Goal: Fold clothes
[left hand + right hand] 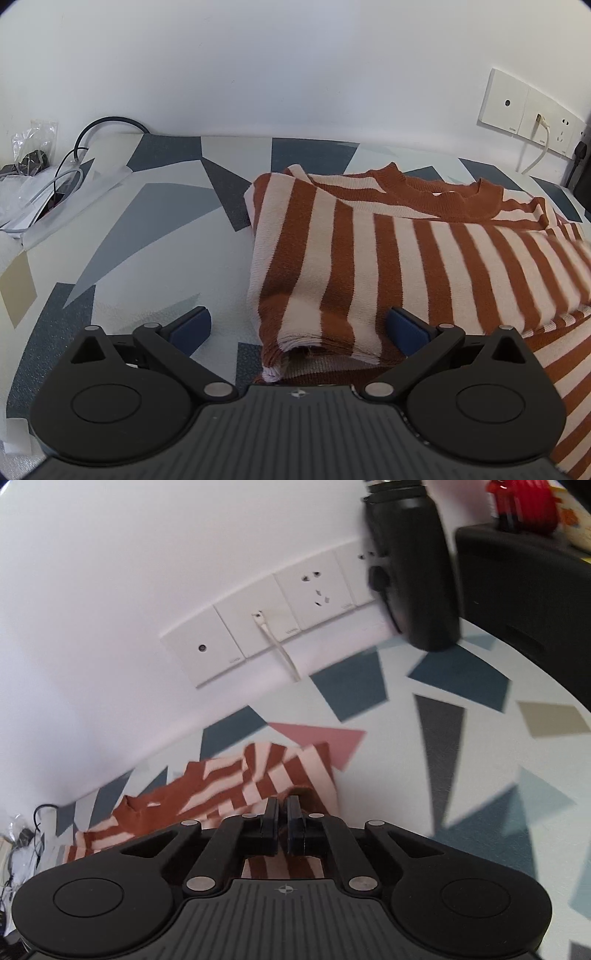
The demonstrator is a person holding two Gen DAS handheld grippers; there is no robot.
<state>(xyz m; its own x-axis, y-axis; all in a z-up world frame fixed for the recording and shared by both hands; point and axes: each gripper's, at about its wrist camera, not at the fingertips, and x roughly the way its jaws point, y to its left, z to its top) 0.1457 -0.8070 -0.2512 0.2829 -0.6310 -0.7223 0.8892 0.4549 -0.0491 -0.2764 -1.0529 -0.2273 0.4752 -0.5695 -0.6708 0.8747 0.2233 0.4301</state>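
Rust-and-cream striped knit sweater [388, 251] is lying part-folded on the geometric-patterned counter [147, 221]; left gripper [299, 325] is hovering with jaws spread around its folded corner, while right gripper [282, 825] is pinching the fabric edge, seemingly for folding.

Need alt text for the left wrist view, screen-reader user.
The open left tool straddles the near corner of a folded rust-and-cream striped sweater lying on a geometric-patterned tabletop. Loose cables lie far left against the white wall; wall sockets sit upper right.
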